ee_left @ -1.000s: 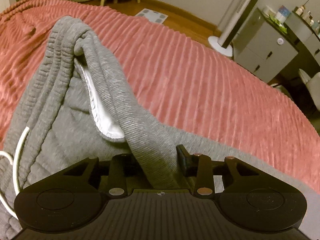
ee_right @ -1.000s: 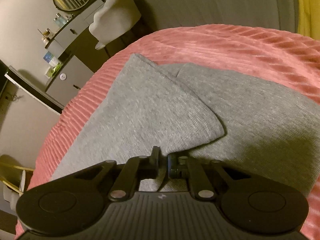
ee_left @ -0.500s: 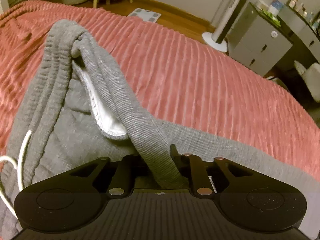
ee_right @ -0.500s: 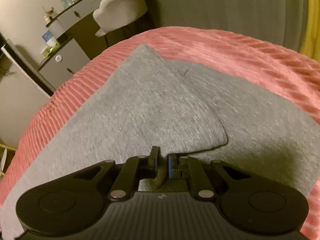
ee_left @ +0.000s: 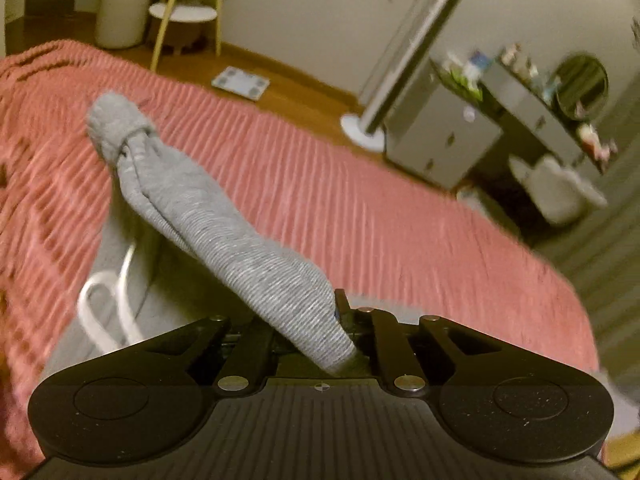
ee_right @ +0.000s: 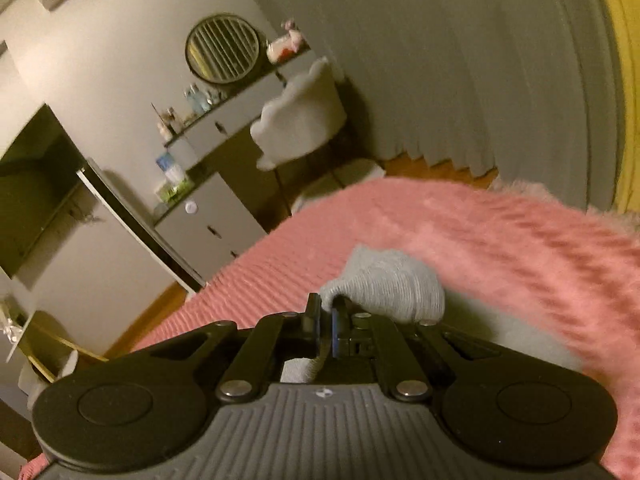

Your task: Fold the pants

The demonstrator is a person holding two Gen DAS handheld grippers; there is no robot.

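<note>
Grey sweatpants [ee_left: 224, 224] hang stretched above a ribbed pink bedspread [ee_left: 360, 200]. My left gripper [ee_left: 312, 320] is shut on the ribbed waistband, which runs taut from the jaws up to a bunched end at the upper left. A white drawstring [ee_left: 104, 312] dangles below it. In the right wrist view my right gripper [ee_right: 326, 312] is shut on a grey leg hem [ee_right: 388, 288], lifted over the bedspread [ee_right: 500, 240], with more grey cloth sagging under the jaws.
Beyond the bed stand a tower fan [ee_left: 404, 64], a grey cabinet [ee_left: 440, 140] and a dresser with a round mirror [ee_right: 222, 48]. A white chair [ee_right: 304, 116], a scale [ee_left: 240, 82] on the wooden floor, a stool [ee_left: 182, 14] and grey curtains [ee_right: 460, 60] also show.
Both grippers rose with the pants; the waistband pulled taut and narrow, hiding the white pocket lining. The flat leg panels dropped from the right view, leaving a bunched hem at the jaws.
</note>
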